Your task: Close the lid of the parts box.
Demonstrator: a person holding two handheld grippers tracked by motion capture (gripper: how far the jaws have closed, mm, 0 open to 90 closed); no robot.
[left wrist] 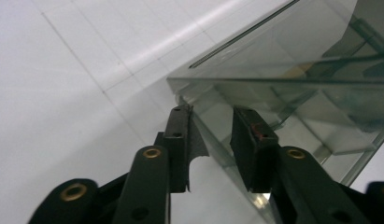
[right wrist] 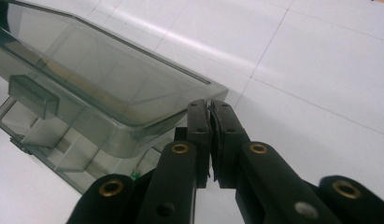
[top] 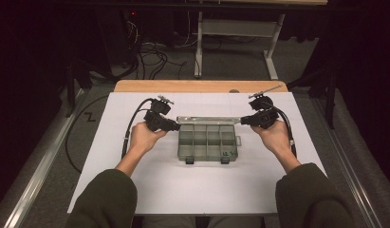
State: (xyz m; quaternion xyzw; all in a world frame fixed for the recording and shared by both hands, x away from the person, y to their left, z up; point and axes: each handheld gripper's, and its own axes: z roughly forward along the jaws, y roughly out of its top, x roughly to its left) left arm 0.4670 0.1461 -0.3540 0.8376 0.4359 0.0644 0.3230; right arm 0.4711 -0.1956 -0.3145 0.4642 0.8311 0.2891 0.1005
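Observation:
A smoky clear organiser box (top: 207,142) with several compartments lies mid-table, its hinged lid (top: 209,119) raised at the back. My left gripper (top: 176,127) is at the box's left rear corner. In the left gripper view its jaws (left wrist: 210,109) are open and straddle the box's thin clear wall (left wrist: 217,140) without pinching it, under the lid (left wrist: 283,46). My right gripper (top: 244,120) is at the lid's right end. In the right gripper view its jaws (right wrist: 210,103) are shut at the lid's corner (right wrist: 213,88), with a thin edge between the pads. The lid (right wrist: 110,74) hangs tilted over the base (right wrist: 63,149).
The box rests on a white mat (top: 192,190) over a wooden table (top: 197,86). Two dark latches (top: 189,160) stick out at the box's front edge. Cables (top: 131,128) trail from both grippers. Beyond the table are a dark floor and a metal frame (top: 271,52).

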